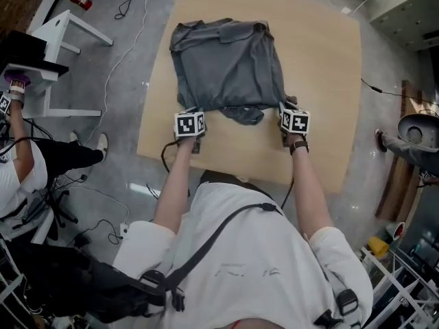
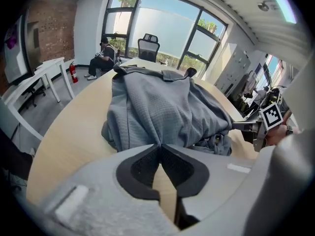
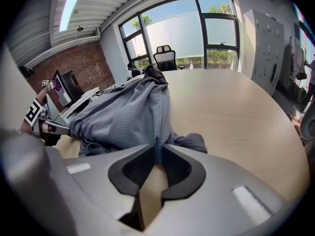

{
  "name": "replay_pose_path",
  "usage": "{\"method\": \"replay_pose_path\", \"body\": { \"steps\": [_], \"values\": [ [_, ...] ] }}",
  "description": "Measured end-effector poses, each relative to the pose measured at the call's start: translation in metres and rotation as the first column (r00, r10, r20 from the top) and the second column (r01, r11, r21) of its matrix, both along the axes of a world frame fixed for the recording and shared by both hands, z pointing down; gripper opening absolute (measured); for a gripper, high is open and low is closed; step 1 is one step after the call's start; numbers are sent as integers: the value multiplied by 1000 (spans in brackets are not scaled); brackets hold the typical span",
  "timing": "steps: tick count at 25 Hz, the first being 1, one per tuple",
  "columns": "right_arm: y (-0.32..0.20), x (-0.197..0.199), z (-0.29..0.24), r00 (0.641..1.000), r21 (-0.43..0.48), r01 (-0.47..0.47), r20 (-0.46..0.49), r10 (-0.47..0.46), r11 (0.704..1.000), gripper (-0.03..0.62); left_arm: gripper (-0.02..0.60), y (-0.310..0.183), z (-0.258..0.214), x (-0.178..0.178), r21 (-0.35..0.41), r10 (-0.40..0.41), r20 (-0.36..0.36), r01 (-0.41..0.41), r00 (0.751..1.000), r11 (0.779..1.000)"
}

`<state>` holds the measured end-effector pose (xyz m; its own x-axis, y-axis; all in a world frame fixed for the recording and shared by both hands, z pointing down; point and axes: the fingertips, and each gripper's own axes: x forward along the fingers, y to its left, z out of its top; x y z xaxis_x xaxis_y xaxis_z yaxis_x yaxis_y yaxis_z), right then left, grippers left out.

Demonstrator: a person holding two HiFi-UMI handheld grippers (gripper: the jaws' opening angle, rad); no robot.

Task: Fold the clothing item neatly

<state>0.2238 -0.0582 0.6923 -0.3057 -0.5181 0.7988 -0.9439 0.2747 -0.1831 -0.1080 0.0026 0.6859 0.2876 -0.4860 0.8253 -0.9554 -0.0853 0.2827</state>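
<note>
A grey shirt [image 1: 230,67] lies bunched on the light wooden table [image 1: 322,81], its near hem towards me. My left gripper [image 1: 187,112] is at the hem's near left corner. In the left gripper view its jaws [image 2: 160,145] are pinched together on the edge of the shirt [image 2: 157,102]. My right gripper [image 1: 287,110] is at the near right corner. In the right gripper view a fold of the shirt [image 3: 128,114] runs between the pads of that gripper [image 3: 157,155], which is shut on it. Each gripper shows in the other's view: the right gripper [image 2: 256,127] and the left gripper [image 3: 49,127].
A white desk [image 1: 58,36] and a seated person [image 1: 20,166] are left of the table. Cables [image 1: 127,46] and a red fire extinguisher [image 1: 79,0] lie on the floor. An office chair [image 2: 148,45] stands at the table's far end. The near table edge [image 1: 226,173] is just behind my grippers.
</note>
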Motion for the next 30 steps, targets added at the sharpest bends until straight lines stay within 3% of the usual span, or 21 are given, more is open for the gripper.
{"method": "replay_pose_path", "body": {
  "steps": [9, 18, 23, 26, 30],
  "values": [
    [135, 38, -1, 999, 1, -11, 41, 11, 1000, 51, 14, 90, 3, 22, -39, 77, -33, -78, 996, 996],
    [287, 66, -6, 993, -15, -36, 108, 37, 999, 49, 14, 182, -7, 12, -43, -11, -24, 10, 1000, 999],
    [317, 66, -3, 985, -10, -120, 120, 120, 993, 58, 19, 205, 0, -1, -66, -10, 5, 11, 1000, 998],
    [311, 83, -9, 981, 26, -187, 59, 185, 982, 67, 70, 206, 1, 1, -66, 9, 48, -6, 999, 998],
    [300, 108, -31, 947, 87, -322, 17, 321, 943, 72, 108, 202, -14, -13, -21, 35, 94, -33, 995, 999]
  ]
}}
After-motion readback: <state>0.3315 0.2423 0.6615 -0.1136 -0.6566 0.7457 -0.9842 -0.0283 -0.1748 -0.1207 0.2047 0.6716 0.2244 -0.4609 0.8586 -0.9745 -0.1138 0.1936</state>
